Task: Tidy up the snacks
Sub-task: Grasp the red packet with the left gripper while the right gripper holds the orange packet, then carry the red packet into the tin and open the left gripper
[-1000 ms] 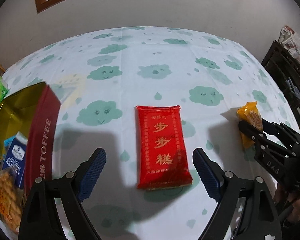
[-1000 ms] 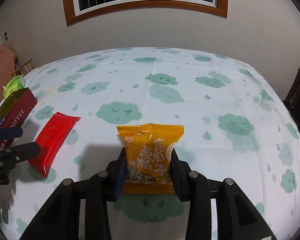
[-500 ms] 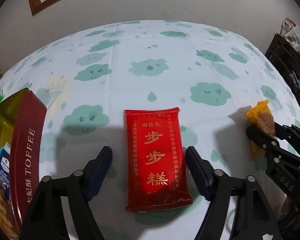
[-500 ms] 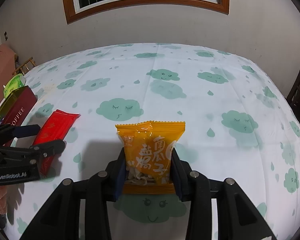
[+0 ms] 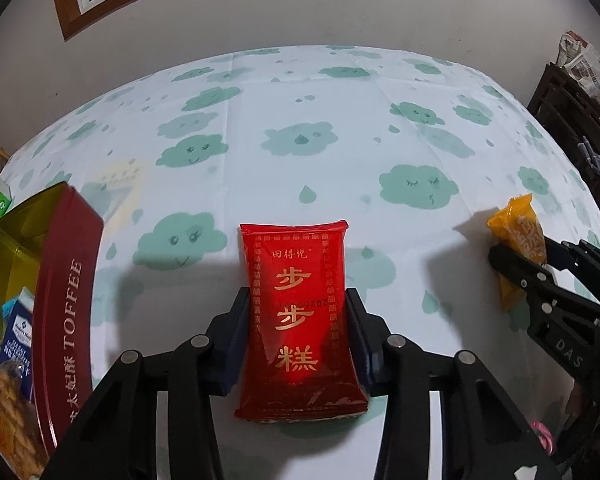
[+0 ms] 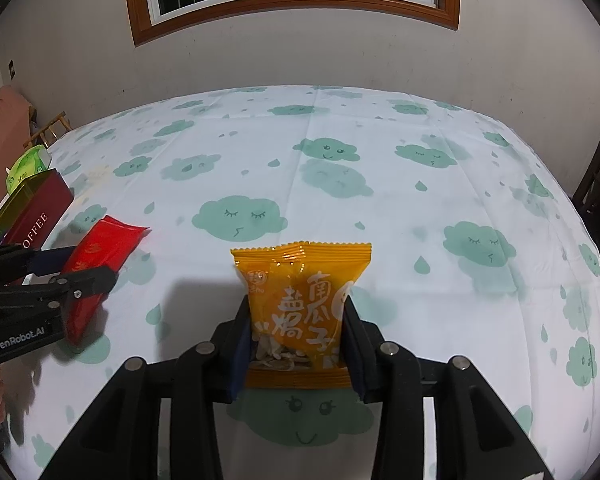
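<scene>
Left gripper (image 5: 298, 332) fingers just closed, pinching red snack pack (image 5: 300, 316) right of toffee tin (image 5: 66, 308), probably to drop it in. Right gripper (image 6: 296, 342) pinched orange pack (image 6: 300, 312), further right on counter (image 6: 340, 152).

L gripper (image 5: 298, 330), bottom centre of left wrist view, jaws just been closing, pads now pressed on both sides of a red packet (image 5: 300, 316). R gripper (image 6: 298, 342), bottom centre of its view, clamped on an orange packet (image 6: 300, 312).
</scene>
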`<state>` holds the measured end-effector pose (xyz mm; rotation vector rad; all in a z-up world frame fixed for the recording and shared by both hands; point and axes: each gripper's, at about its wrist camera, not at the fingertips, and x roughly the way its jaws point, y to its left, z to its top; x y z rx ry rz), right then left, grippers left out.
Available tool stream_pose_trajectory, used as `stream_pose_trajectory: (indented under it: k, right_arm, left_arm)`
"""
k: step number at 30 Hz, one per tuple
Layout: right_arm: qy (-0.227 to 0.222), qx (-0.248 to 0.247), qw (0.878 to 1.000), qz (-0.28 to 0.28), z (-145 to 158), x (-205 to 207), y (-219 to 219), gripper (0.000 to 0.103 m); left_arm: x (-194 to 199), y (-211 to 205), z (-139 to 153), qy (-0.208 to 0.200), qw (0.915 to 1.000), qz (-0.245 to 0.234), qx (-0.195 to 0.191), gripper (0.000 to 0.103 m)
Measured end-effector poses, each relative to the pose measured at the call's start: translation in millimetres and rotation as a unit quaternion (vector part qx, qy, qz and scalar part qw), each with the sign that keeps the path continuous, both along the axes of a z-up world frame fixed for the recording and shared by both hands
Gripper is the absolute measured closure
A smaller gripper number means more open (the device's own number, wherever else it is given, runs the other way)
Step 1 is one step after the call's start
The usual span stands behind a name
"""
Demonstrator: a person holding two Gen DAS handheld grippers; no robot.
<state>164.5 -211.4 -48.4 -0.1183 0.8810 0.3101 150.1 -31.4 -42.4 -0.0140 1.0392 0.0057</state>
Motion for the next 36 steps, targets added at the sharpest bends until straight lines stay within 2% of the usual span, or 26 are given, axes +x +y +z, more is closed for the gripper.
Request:
stream_pose_trajectory:
  k: [12, 36]
  right_arm:
    - [-0.002, -0.013, 1.0, 0.0, -1, 0, 3, 0.062]
    - [-0.004, -0.022, 1.0, 0.001, -1, 0, 5, 0.062]
  left_arm:
    - [-30, 10, 7, 0.014, 0.9997, 0.013, -0.015, 0.063]
    - [-72, 16, 50, -0.007, 0.9994, 0.011, -0.032, 0.063]
